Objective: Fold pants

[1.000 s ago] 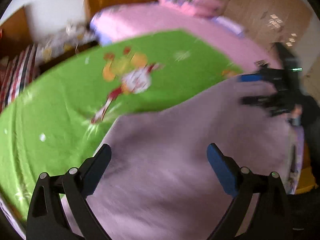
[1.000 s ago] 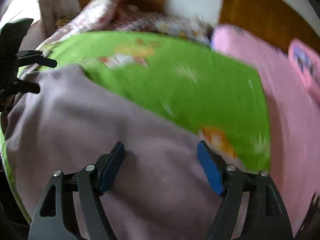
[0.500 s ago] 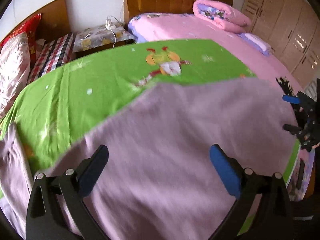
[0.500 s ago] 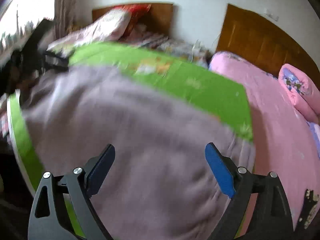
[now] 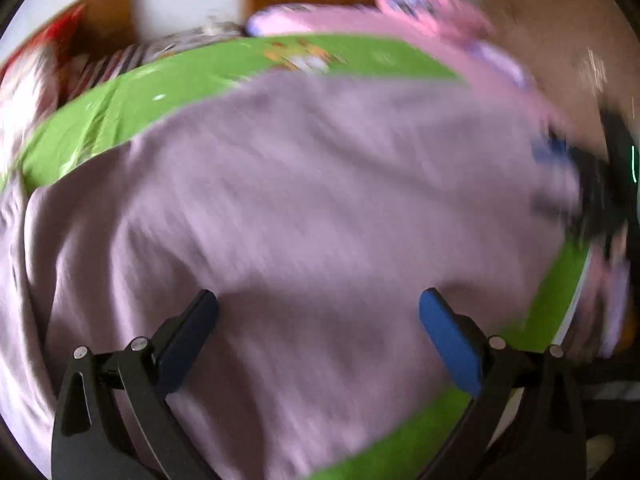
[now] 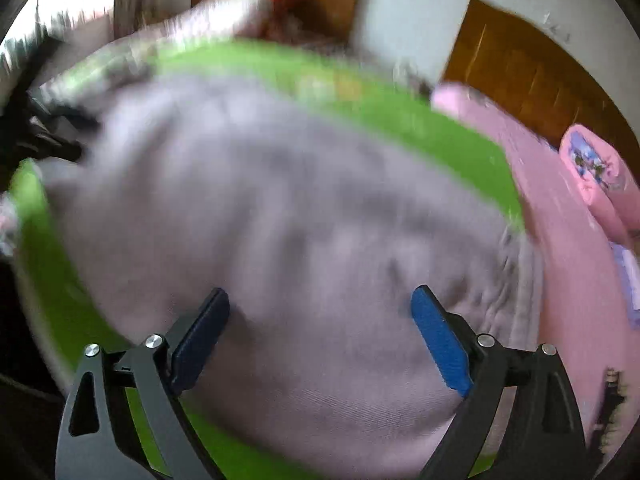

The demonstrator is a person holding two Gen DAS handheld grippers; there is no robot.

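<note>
The mauve pants (image 5: 312, 200) lie spread wide over the green bedsheet (image 5: 168, 92); they also fill the right wrist view (image 6: 288, 232). Both views are blurred by motion. My left gripper (image 5: 318, 320) is open and empty, its blue pads wide apart just above the cloth near the bed's front edge. My right gripper (image 6: 320, 316) is open and empty too, low over the cloth. The right gripper shows at the far right of the left wrist view (image 5: 592, 184). The left gripper shows as a dark shape at the far left of the right wrist view (image 6: 48, 136).
A second bed with a pink sheet (image 6: 568, 248) and a rolled pink quilt (image 6: 600, 176) stands to the right. Pillows (image 5: 28, 92) and a wooden headboard (image 6: 528, 80) lie at the far end. Wooden wardrobes (image 5: 560, 40) stand at the back right.
Both grippers have moved down and closer to the pants and stay open. The cloth now fills more of each view, and the green bed edge shows under the fingers.
</note>
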